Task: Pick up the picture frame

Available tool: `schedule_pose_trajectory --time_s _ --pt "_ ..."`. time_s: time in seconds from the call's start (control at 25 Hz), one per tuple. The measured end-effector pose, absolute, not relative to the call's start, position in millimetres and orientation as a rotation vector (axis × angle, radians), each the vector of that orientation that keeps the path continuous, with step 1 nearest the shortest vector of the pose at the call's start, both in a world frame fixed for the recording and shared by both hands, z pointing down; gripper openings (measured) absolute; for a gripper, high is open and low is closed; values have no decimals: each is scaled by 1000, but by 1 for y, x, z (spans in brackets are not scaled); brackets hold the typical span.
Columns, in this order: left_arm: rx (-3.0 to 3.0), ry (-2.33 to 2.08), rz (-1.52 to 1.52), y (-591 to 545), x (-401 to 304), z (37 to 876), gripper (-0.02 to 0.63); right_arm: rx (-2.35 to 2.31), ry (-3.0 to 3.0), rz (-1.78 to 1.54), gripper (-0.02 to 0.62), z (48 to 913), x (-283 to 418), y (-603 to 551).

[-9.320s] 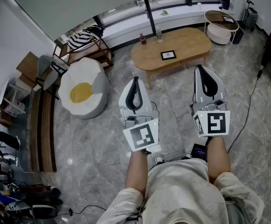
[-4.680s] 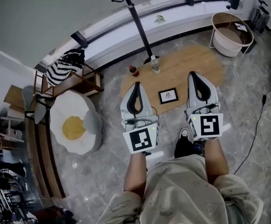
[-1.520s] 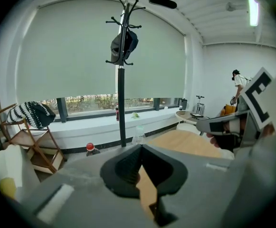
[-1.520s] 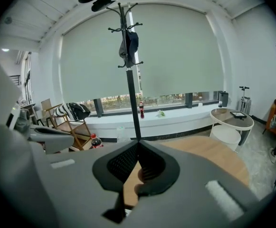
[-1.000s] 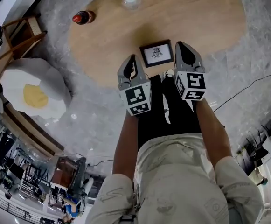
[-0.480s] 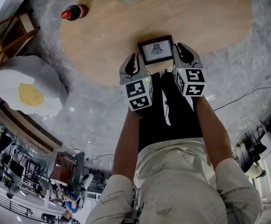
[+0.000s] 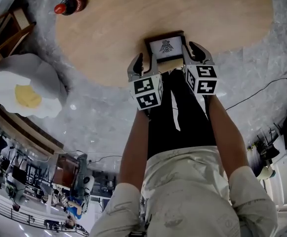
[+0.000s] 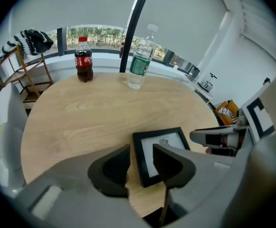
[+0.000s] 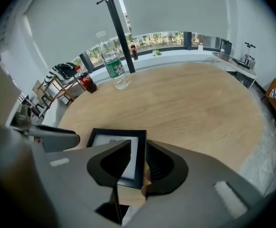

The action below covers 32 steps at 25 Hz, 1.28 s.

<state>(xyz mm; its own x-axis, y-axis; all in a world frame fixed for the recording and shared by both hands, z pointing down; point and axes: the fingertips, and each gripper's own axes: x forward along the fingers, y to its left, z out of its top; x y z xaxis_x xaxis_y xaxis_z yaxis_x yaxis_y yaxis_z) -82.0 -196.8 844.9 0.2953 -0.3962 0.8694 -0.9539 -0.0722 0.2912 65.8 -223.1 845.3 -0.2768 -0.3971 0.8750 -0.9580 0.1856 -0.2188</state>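
At the far left of the head view an egg-shaped cushion (image 7: 22, 90) lies on the floor, well apart from the work. A cola bottle (image 7: 70, 5) stands at the far-left end of the oval wooden table (image 7: 108, 28), with a water bottle (image 8: 140, 58) near it, both well clear of the grippers.

The left gripper (image 7: 144, 63) hangs tilted down over the table's near edge. Its jaws have just been opening and stand wide apart. In the left gripper view the left border of the picture frame (image 8: 164, 151) lines up in the gap, with neither pad pressing on it.

The black frame lies flat on the table close to the near edge, between the 2 grippers.

The right gripper (image 7: 195, 51) mirrors this. Its jaws have also just been opening, and the frame's right border shows in its gap, not pinched. Whether either tool touches the frame cannot be told.

The step in hand looks like the final approach before the grasp. To do it well, both grippers should probably sink together until each border sits deep between the pads, then close at the same time. An uneven squeeze could skid the frame off the near edge.
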Motion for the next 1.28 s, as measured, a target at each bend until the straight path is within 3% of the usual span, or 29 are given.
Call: schedule_pose_trajectory --time_s 0.44,0.72,1.04,1.28 --pt "1564 -1252 761 -190 -76 872 160 1251 -1733 1149 107 864 65 -216" --pt "1524 -1236 717 -186 -71 885 159 1244 -1690 1199 78 878 69 -211" --pt "1540 -1220 728 -186 -72 890 93 1247 -1674 1189 74 882 66 -211" --pt "1533 -1206 724 -186 -77 891 89 1242 -1675 1179 76 887 60 -212"
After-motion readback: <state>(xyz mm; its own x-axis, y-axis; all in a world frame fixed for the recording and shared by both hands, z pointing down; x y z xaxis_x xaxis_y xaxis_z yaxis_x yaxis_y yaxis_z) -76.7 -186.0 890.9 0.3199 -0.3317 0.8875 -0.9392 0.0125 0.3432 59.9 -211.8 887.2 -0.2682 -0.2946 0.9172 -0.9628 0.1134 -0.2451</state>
